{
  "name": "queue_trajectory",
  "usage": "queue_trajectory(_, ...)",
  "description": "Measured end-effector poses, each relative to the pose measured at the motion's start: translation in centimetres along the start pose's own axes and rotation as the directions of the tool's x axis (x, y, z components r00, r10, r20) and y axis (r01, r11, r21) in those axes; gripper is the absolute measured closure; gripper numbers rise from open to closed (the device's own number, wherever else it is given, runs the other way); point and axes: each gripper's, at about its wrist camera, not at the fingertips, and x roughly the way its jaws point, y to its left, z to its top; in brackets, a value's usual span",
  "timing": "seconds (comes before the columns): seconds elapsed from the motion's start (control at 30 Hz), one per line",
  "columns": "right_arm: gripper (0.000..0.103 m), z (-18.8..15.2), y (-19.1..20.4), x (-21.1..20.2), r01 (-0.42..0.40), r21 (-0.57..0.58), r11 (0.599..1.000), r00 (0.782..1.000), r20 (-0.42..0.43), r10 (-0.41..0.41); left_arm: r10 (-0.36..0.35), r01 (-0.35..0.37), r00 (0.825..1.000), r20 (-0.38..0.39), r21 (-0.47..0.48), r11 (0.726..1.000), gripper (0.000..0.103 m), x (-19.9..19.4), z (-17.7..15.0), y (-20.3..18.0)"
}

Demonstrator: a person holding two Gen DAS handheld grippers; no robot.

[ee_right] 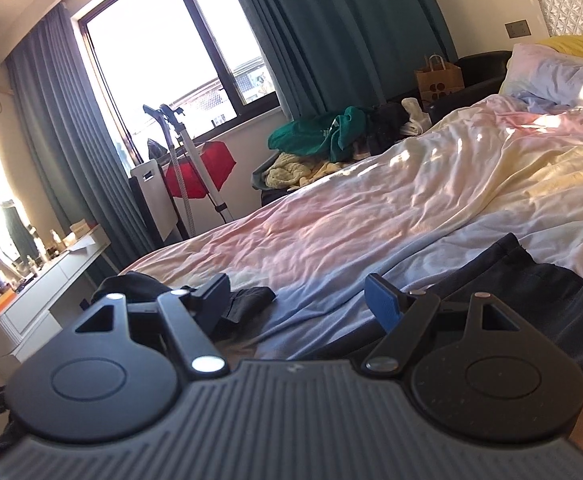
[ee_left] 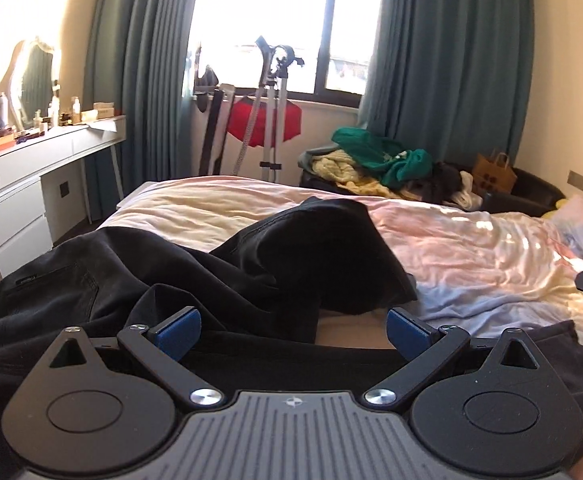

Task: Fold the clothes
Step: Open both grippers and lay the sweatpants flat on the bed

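Left tongs [ee_left: 293, 326]: held wide, nothing gripped, low over the garment for a pick.
Right tongs [ee_right: 301, 300]: spread wide, empty.
Black trousers [ee_left: 219, 264]: crumpled just ahead of the left tongs, on the bed [ee_left: 471, 248], unfolded.

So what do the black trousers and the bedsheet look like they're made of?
Trousers: likely heavy matte cotton, maybe denim; a stitched pocket shows and the folds hold thick and stiff. Sheet: thin, smooth, slightly glossy, perhaps sateen; sunlight glints off its fine wrinkles.
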Motion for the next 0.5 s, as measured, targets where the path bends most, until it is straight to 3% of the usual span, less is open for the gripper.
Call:
queue_trajectory(0.13, 0.026, -0.9, 0.8, 0.8, -0.013, -0.041, 0.999, 1.000, -0.011, 0.012, 0.010, -0.015, 0.997, -0.076, -0.068, 0.998, 0.003, 2.5, -1.9, 0.9)
queue_trajectory(0.33, 0.026, -1.4, 2.4, 2.2, -0.036, -0.086, 0.996, 0.999, -0.039, 0.032, 0.062, -0.061, 0.996, -0.067, 0.020, 0.998, 0.003, 2.9, -2.5, 0.8)
queue_trajectory(0.5, 0.026, -1.9, 3.4, 2.0, -0.042, -0.132, 0.990, 0.998, -0.040, 0.037, 0.052, -0.048, 0.995, -0.090, 0.044, 0.998, 0.003, 3.3, -3.0, 0.6)
